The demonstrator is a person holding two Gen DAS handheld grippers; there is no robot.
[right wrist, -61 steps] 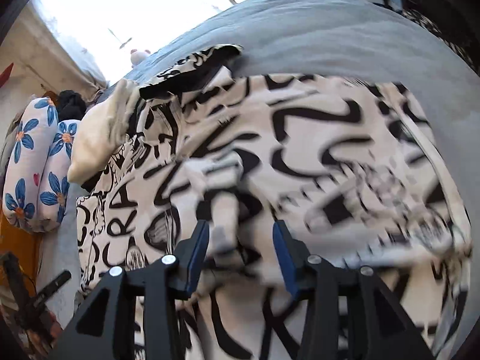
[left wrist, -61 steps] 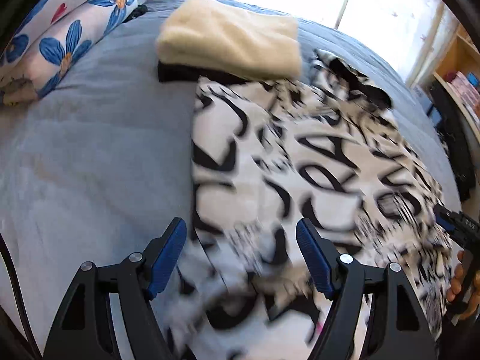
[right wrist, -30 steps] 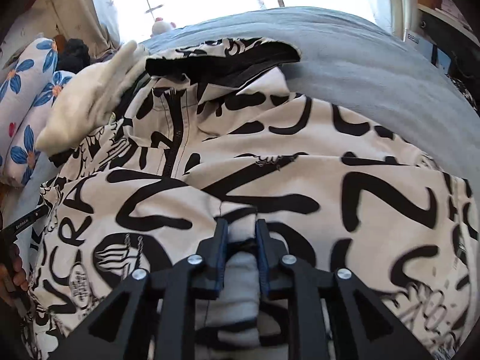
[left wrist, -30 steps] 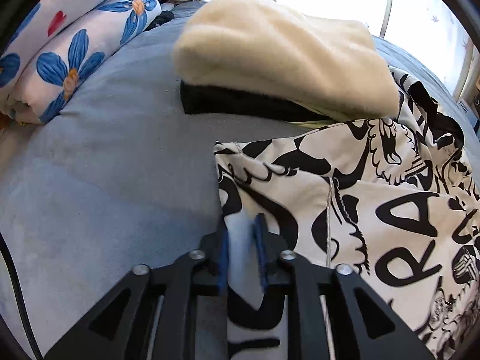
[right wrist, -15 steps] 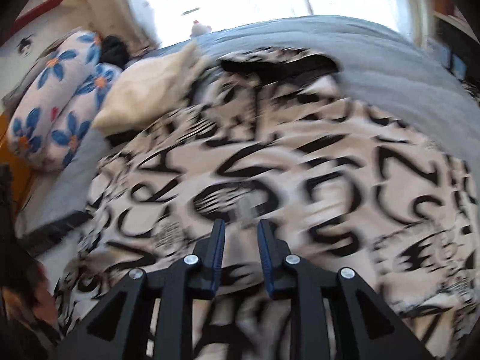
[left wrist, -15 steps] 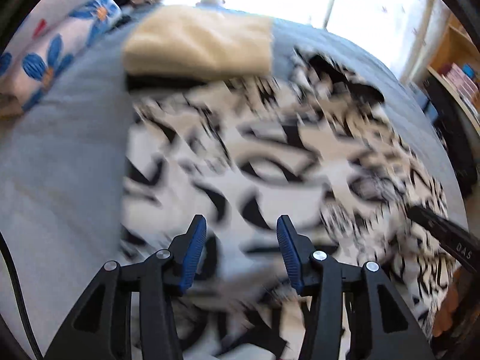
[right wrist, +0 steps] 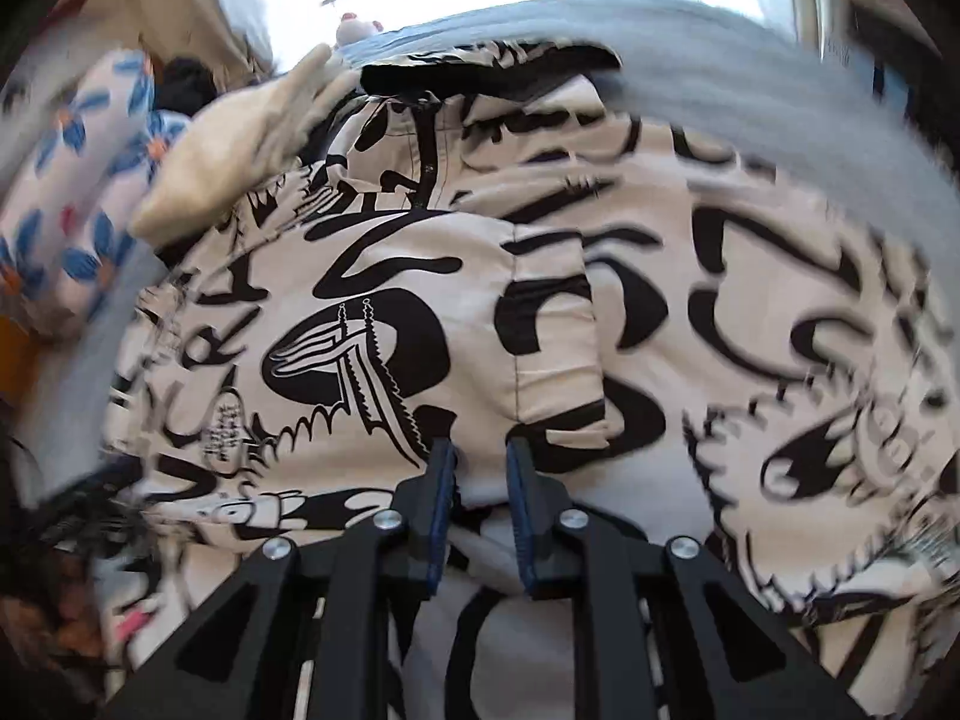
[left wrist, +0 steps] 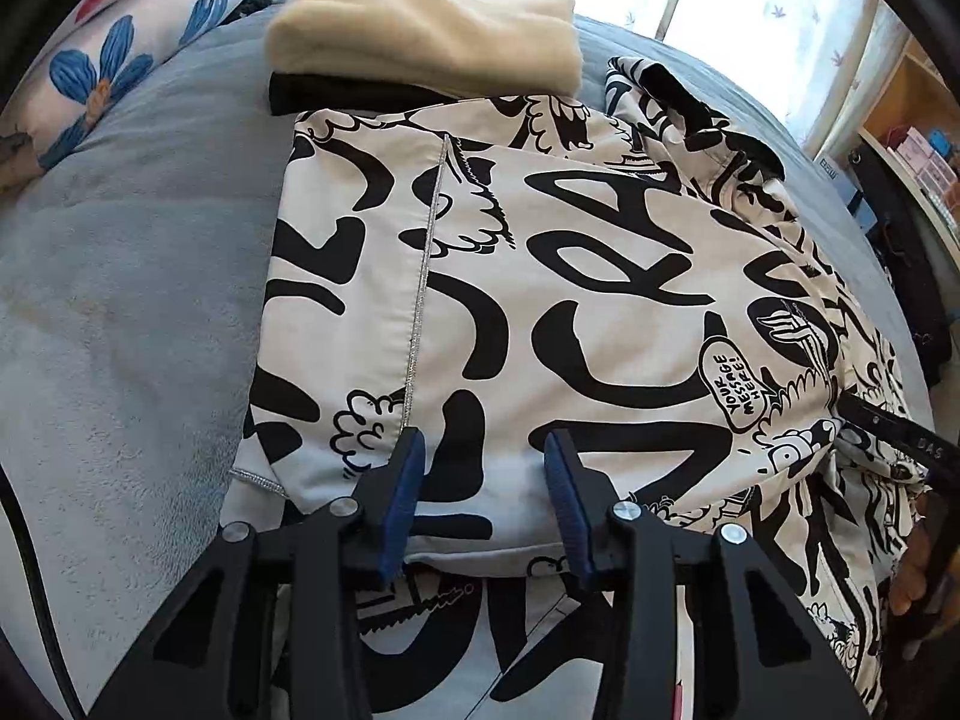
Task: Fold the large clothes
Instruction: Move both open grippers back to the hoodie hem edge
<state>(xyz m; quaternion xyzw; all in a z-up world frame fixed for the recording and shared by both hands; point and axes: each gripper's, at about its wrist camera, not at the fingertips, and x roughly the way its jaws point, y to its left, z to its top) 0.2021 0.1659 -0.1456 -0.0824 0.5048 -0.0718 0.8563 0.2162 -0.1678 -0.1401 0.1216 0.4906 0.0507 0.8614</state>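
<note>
A cream jacket with bold black graffiti print (left wrist: 600, 276) lies spread across the grey-blue bed (left wrist: 120, 300), a sleeve folded over its body so the silver-stitched seam (left wrist: 423, 276) runs down its left part. Its black-lined hood (left wrist: 690, 102) sits at the far end of the jacket. Just beyond the jacket's far left corner and touching it lies a folded cream fleece (left wrist: 420, 24) on top of a black garment (left wrist: 336, 99). Further left of the jacket, at the bed's edge, are white pillows with blue flowers (left wrist: 132, 42).

The left hand-held gripper (left wrist: 483, 480) hovers over the jacket's near edge with its blue-padded jaws wide apart, holding nothing. The right hand-held gripper (right wrist: 480, 480) is at the jacket's near hem, its jaws only narrowly apart, with pale fabric showing in the gap; whether they pinch the cloth cannot be told, as the view is blurred. It also shows at the jacket's right edge (left wrist: 900, 444).
</note>
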